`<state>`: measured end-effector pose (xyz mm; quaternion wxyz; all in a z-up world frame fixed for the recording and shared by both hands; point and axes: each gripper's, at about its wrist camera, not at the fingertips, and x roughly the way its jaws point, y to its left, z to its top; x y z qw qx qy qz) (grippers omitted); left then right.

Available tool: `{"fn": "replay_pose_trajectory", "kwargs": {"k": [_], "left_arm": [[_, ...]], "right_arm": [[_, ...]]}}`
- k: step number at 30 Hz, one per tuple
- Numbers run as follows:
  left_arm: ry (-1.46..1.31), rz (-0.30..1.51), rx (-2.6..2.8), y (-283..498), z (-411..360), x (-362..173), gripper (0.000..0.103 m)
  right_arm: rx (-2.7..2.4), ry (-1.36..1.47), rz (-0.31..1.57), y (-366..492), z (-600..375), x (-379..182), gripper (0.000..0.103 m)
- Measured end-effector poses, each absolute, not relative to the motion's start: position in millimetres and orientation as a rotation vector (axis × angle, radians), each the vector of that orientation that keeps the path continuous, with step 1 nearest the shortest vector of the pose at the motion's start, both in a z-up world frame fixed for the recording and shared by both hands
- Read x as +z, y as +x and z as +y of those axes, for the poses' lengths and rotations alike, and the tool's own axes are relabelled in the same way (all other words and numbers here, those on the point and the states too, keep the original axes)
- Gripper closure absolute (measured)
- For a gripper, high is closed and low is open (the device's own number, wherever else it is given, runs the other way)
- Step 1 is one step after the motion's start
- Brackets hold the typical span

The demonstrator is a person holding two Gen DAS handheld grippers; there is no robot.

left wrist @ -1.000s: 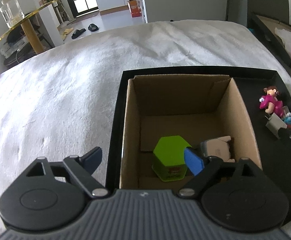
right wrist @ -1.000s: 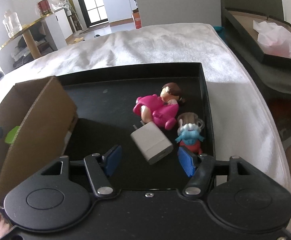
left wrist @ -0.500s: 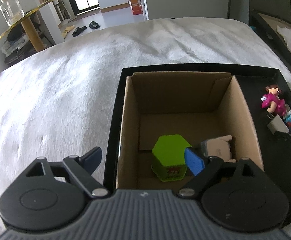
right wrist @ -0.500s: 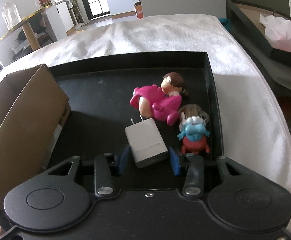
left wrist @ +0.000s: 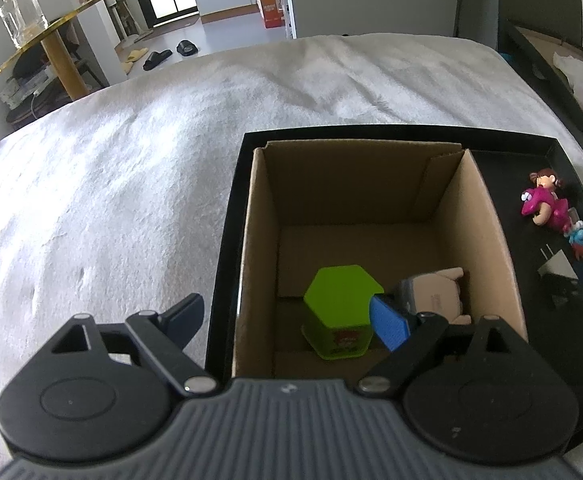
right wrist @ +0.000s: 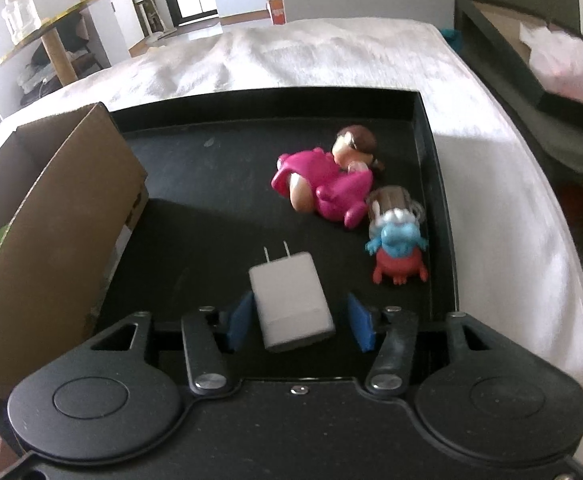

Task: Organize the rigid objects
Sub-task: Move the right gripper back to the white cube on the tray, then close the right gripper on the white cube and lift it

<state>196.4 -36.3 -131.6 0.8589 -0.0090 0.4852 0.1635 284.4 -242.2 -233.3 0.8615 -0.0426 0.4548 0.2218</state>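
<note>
While your left gripper (left wrist: 287, 318) hangs wide open and empty over the box (left wrist: 487, 216), your right gripper (right wrist: 299, 322) straddles the charger (right wrist: 291, 300). Its jaws have just been opening; the left pad looks to touch the charger, though blur leaves that unsure, and the right pad stands clear. The charger lies on the black tray (right wrist: 211, 184), which sits on a white fuzzy blanket (left wrist: 131, 184). Behind, a gold-edged table (left wrist: 51, 36) holds a glass jar (left wrist: 21, 16).

The box (left wrist: 371, 216) sits on the left of the tray (right wrist: 219, 188). The dolls (right wrist: 323, 184) and the charger (right wrist: 291, 300) lie to its right.
</note>
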Motion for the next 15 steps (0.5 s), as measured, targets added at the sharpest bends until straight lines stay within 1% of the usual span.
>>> {"fn": "replay_pose_trajectory", "kwargs": {"k": [2, 15], "left_arm": [[-0.025, 1.022, 0.346, 198, -35, -132, 0.014], [-0.042, 1.015, 0.357, 189, -27, -134, 0.014]], "right_arm": [[0.473, -0.114, 0.951, 287, -238, -231, 0.066], [0.484, -0.102, 0.903, 270, -229, -184, 0.067]]}}
